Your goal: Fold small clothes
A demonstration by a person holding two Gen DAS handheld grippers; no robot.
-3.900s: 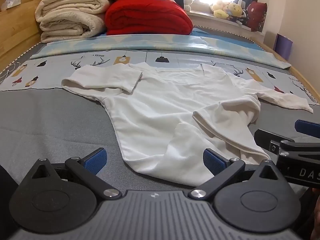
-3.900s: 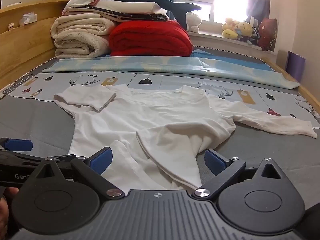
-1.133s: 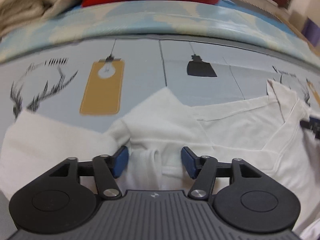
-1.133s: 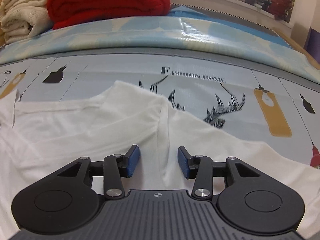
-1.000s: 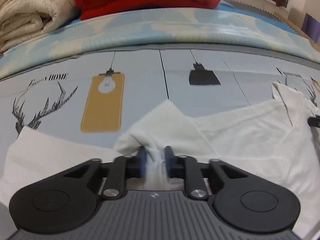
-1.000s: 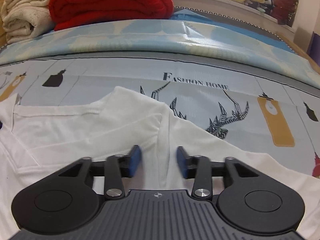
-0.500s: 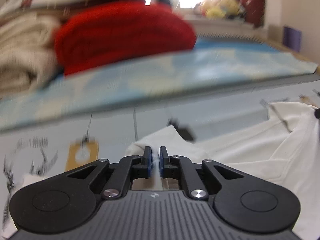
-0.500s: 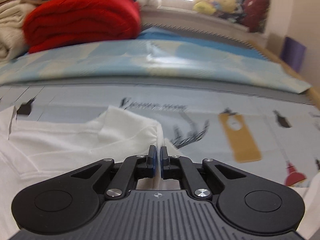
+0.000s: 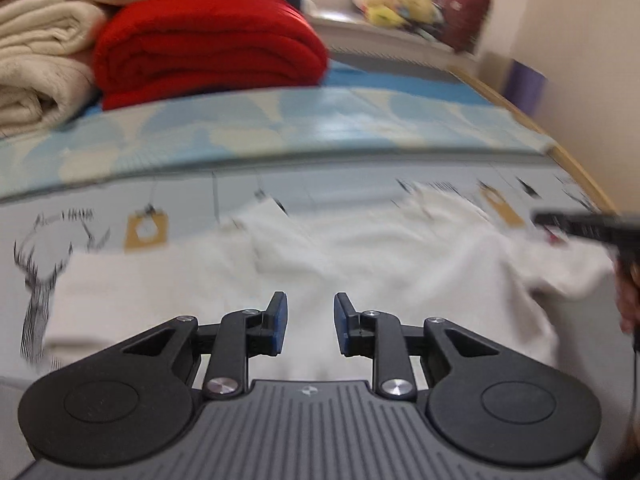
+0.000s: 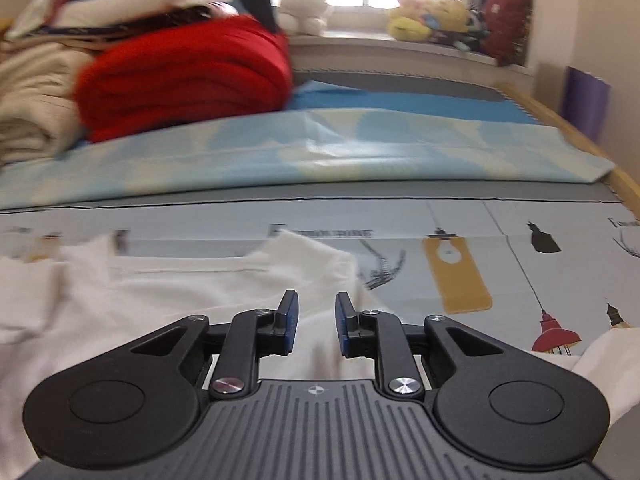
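The white garment (image 9: 360, 264) lies spread on the printed sheet (image 10: 460, 224) of the bed, its collar edge toward the far end where the folded bedding is stacked and its body running back toward the cameras, so its long axis goes from the far side to the near side; the picture is blurred, so finer folds cannot be told. In the left wrist view its 2 shoulder corners stand up as soft peaks, with a sleeve laid flat out to the left. The left gripper (image 9: 307, 320) hangs above the cloth with a narrow gap between its blue pads; its jaws have just been opening, and nothing is pinched between them, only white fabric showing below. The right gripper (image 10: 313, 320) is likewise slightly parted above the garment's right shoulder, its jaws just having been opening, with no cloth caught between the pads. At the right edge of the left wrist view the other gripper's dark body shows, held by a hand (image 9: 628, 300). Behind the garment lie a pale blue quilt (image 10: 320, 148), a red blanket (image 9: 208, 44) and cream blankets (image 9: 36, 68).
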